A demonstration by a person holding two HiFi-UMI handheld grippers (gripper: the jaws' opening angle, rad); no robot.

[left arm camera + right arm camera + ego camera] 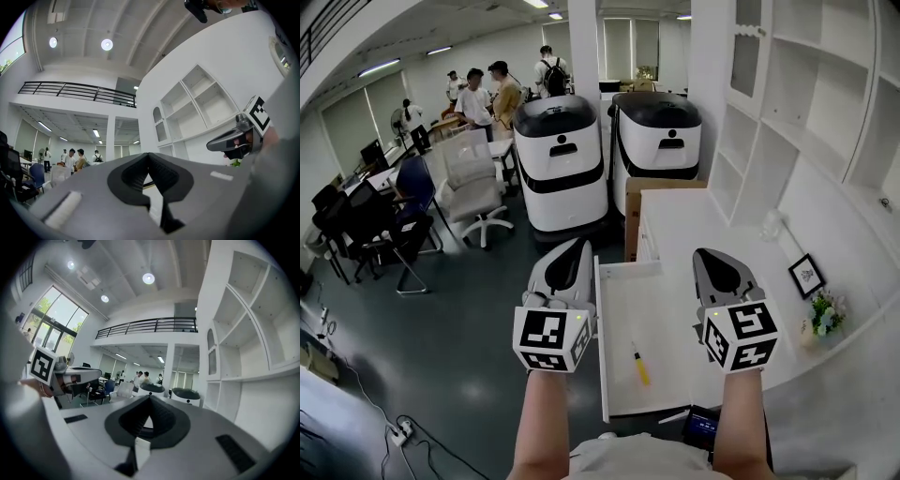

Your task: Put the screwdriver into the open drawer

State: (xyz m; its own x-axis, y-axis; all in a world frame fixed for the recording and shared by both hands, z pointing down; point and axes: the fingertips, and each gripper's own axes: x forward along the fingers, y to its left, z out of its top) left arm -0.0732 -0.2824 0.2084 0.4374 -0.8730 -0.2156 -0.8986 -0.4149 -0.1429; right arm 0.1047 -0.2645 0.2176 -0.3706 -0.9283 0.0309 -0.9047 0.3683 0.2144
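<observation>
Since the screwdriver (639,366) already lies flat on the floor of the open drawer (602,337), the placing step looks done and the task near its end. It rests in the near half of the drawer, roughly midway between the side walls and apart from both. Its long axis runs near to far with a slight lean: the yellow handle is at the near end, and the thin shaft points far and a little left.

Above the drawer, the left gripper (570,248) hangs just left of the left wall, and the right gripper (717,255) is over the drawer's right side, beside the white counter (694,220). Both are held high and aimed out across the room, not down at the tool. In the left gripper view the jaws of the left gripper (149,155) are clenched tip to tip with nothing between them. The right gripper view shows the right gripper (150,398) pressed together and empty too.

By my judgement, the next move calls for no grasp, only keeping both grippers clear of the drawer so the tool is not knocked.
</observation>
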